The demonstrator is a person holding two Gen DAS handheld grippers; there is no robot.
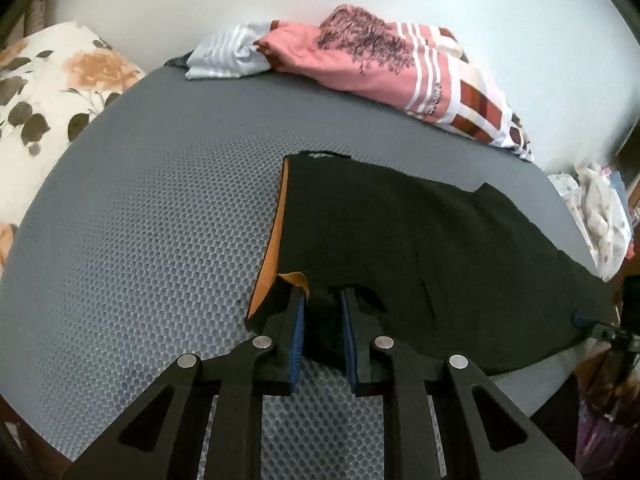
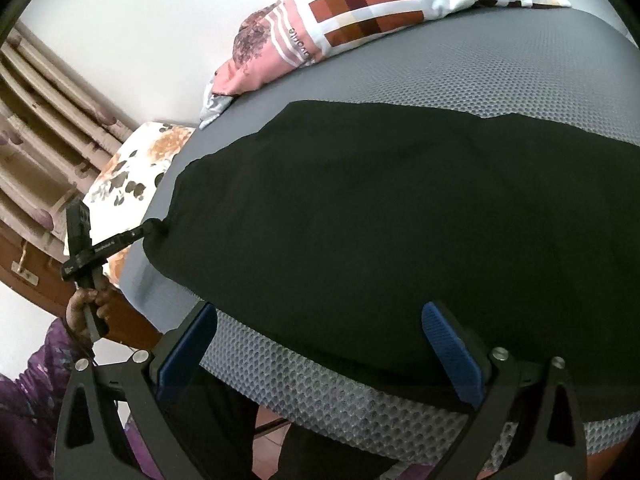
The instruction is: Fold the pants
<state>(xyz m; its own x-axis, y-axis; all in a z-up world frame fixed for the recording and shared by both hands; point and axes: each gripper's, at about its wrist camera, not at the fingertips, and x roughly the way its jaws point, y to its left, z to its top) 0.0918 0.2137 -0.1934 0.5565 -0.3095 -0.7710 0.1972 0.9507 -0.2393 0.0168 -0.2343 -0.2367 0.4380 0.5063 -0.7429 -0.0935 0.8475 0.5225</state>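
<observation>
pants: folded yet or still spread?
Partly folded: the black pants lie doubled, two cloth edges stepped at the far side. The left gripper pinches the near corner.

Left gripper (image 1: 323, 300) jaws pinched; right gripper (image 2: 320, 316) jaws wide.

Plain white wall (image 1: 460, 4) runs behind everything, evenly lit with soft daylight. In front of it, a bed topped by a grey honeycomb-textured mat (image 1: 152, 216) fills the view. Along the far edge of the bed sits a heap of bedding (image 1: 360, 56), pink with white stripes and a patchwork of red-brown squares, a pale striped cloth (image 1: 228, 54) just beside it. A floral pillow (image 1: 52, 92), cream with peach roses, lies at the left end. From the right wrist view, beige pleated curtains (image 2: 36, 120) hang over a brown wooden bed frame (image 2: 48, 292).
</observation>
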